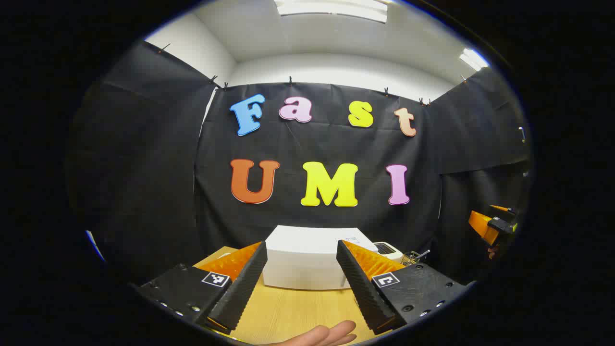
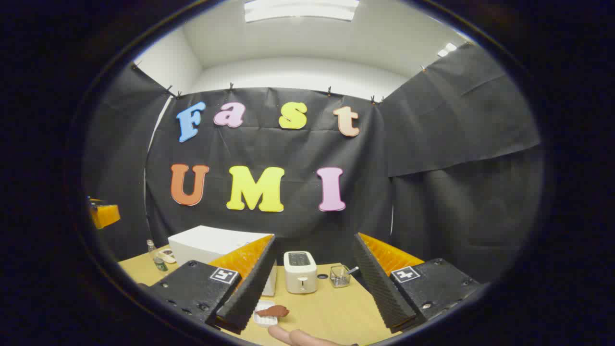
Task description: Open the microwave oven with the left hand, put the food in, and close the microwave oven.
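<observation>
Left gripper view: the left gripper is held level above the wooden table, its jaws spread wide and empty, framing the white microwave oven, whose door is closed; a fingertip shows at the bottom edge, and the other gripper appears far right of the microwave oven. Right gripper view: the right gripper, likewise wide open and empty, points at a white toaster just right of the microwave oven, with the brown food on a small white tray in front of it and a wire basket beyond the toaster. No label text is legible.
</observation>
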Available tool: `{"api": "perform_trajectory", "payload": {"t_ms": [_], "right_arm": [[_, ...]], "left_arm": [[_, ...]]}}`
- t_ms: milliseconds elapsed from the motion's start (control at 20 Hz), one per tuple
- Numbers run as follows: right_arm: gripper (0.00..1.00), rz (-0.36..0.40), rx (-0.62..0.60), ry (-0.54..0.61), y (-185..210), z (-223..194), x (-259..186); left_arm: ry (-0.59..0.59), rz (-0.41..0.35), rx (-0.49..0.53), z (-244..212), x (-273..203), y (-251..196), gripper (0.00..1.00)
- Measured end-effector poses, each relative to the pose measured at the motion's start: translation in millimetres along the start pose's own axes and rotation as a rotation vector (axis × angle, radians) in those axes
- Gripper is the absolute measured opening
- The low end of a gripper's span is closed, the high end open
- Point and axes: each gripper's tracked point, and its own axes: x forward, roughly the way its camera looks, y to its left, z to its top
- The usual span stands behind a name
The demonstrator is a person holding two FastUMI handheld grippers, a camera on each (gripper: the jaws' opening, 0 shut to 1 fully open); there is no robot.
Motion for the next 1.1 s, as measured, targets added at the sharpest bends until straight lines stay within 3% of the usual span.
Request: {"api": "perform_trajectory", "payload": {"t_ms": [50,100,150,200,350,400,450,750,800,850,900,950,1100], "right_arm": [[1.00,0.001,0.003,0.003,-1.7,-1.9,-0.2],[0.90,0.000,0.007,0.005,-2.3,-2.4,0.0],[0.90,-0.001,0.009,0.005,-3.4,-3.6,0.5],[1.00,-0.001,0.006,0.006,-3.9,-3.1,0.7],[1.00,-0.002,0.006,0.006,-5.9,-4.0,0.7],[0.91,-0.001,0.005,0.003,-6.2,-3.5,0.7],[0.90,-0.001,0.003,0.002,-7.2,-4.2,-0.3],[0.91,0.004,0.007,-0.008,-11.8,-6.2,-0.4],[1.00,0.006,0.006,-0.018,-13.1,-5.2,0.0],[0.90,0.008,0.004,-0.021,-14.1,-6.2,0.8],[0.90,0.007,0.004,-0.020,-16.5,-7.2,1.8],[1.00,0.006,0.007,-0.021,-18.5,-8.2,3.4],[1.00,-0.003,0.000,-0.025,-27.3,-10.1,6.2]], "left_arm": [[0.000,-0.004,-0.006,0.5,1.8,-1.2,0.92],[0.006,-0.012,-0.010,-2.8,1.7,-2.1,0.92],[0.009,-0.015,-0.012,-3.4,1.0,-2.7,0.92],[0.011,-0.014,-0.012,-4.0,3.3,-1.8,0.92],[0.023,0.002,0.006,-8.5,5.4,1.4,0.92],[0.027,0.004,0.011,-10.1,6.4,1.3,0.92],[0.029,0.004,0.013,-11.2,7.4,1.5,0.92],[0.062,0.002,0.012,-26.7,17.4,-5.1,0.92],[0.072,0.001,0.015,-30.6,20.3,-7.4,0.92],[0.075,0.003,0.011,-34.2,24.6,-9.5,0.92],[0.080,0.001,0.005,-37.7,30.0,-12.2,0.92],[0.081,-0.006,-0.002,-41.2,35.5,-17.9,0.92],[0.078,-0.017,-0.003,-50.6,57.5,-29.1,0.92]]}}
